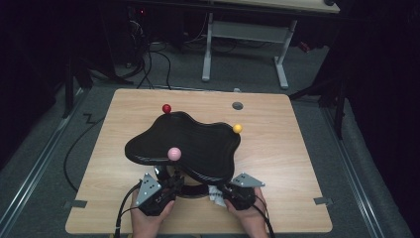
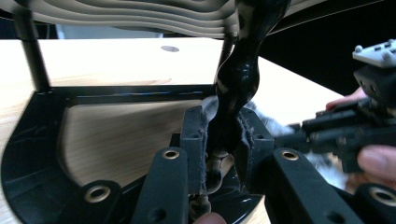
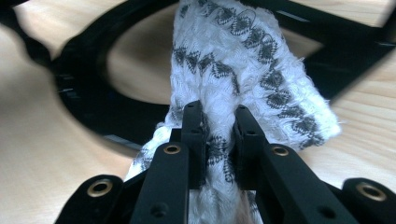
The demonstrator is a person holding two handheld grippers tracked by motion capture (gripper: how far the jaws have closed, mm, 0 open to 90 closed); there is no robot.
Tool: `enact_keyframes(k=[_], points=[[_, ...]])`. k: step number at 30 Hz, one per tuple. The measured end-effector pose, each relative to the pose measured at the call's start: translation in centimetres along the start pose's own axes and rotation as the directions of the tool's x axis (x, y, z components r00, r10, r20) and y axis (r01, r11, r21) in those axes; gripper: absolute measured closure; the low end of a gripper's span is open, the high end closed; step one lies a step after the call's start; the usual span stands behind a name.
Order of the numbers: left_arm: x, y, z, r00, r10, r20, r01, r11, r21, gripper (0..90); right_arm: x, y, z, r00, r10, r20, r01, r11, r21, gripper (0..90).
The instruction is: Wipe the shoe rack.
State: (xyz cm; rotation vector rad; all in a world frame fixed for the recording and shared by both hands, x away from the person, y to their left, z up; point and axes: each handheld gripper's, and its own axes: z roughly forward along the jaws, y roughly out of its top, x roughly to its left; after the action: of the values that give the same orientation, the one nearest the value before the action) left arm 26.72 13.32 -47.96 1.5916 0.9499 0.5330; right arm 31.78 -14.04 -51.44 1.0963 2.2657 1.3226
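A glossy black stand with a wavy top [image 1: 188,144] sits on the wooden table [image 1: 277,148]. Red [image 1: 166,108], yellow [image 1: 237,128] and pink [image 1: 174,153] balls stick up from its rim. My left gripper [image 1: 171,186] reaches under the top's near edge. In the left gripper view it [image 2: 223,135] is shut on the stand's twisted black post [image 2: 243,70], above the flat base frame [image 2: 32,140]. My right gripper [image 1: 225,193] is shut on a white cloth with a grey pattern [image 3: 243,56], draped against the base frame [image 3: 84,79]; the jaws [image 3: 218,121] pinch a fold of it.
A grey round cap [image 1: 237,105] is set into the table behind the stand. Bare wood lies left and right of the stand. A white-legged desk [image 1: 247,29] and cables [image 1: 153,64] are on the floor beyond the table.
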Motion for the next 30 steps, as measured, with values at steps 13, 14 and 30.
enact_keyframes(k=[13,14,30], points=[[-0.6,0.1,0.3,1.0,0.008,0.002,-0.008,0.9999,0.012,75.1,-0.3,0.7,0.3,0.992,-0.085,0.093,0.085,0.996,0.01,78.4],[-0.6,0.1,0.3,1.0,0.008,0.001,-0.008,0.9999,0.011,75.0,-1.2,0.9,0.3,0.9927,-0.066,0.101,0.065,0.998,0.012,78.3],[-1.1,0.3,0.8,0.9998,0.018,-0.012,-0.018,0.9996,0.021,75.2,0.8,0.5,0.4,0.9868,-0.138,0.085,0.137,0.99,0.019,78.0]])
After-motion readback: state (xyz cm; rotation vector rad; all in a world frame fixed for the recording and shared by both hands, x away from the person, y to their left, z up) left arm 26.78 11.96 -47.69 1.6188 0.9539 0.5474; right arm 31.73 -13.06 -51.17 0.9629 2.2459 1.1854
